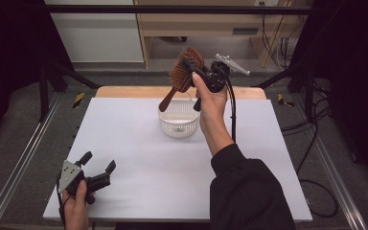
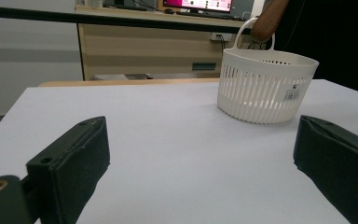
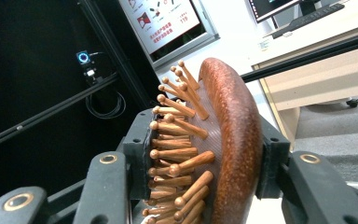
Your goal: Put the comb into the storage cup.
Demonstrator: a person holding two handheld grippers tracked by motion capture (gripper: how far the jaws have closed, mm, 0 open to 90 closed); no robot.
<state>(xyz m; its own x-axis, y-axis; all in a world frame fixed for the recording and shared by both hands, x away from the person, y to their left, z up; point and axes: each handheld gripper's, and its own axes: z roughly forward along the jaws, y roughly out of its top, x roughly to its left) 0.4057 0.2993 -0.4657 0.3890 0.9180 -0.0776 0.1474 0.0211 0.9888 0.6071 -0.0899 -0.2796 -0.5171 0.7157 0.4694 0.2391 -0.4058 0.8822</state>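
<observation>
Above the basket (image 1: 178, 120): brush (image 1: 184, 72), head clamped in my right gripper (image 1: 190, 65), handle dipping toward the rim, not yet inside. Left gripper (image 1: 99, 167): jaws spread, idle near the table's (image 1: 139, 163) front edge. Remaining, I judge: lower, release.

Even, soft overhead light, faint shadows, dark surroundings, slightly soft focus.

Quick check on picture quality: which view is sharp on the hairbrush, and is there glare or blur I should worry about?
Right gripper view: hairbrush sharp and close in the right claw, background soft. High view: even light on the table, no harsh glare, dark edges, brush small and slightly soft. Left gripper view: basket fairly clear, the near left claw a little blurred.
</observation>
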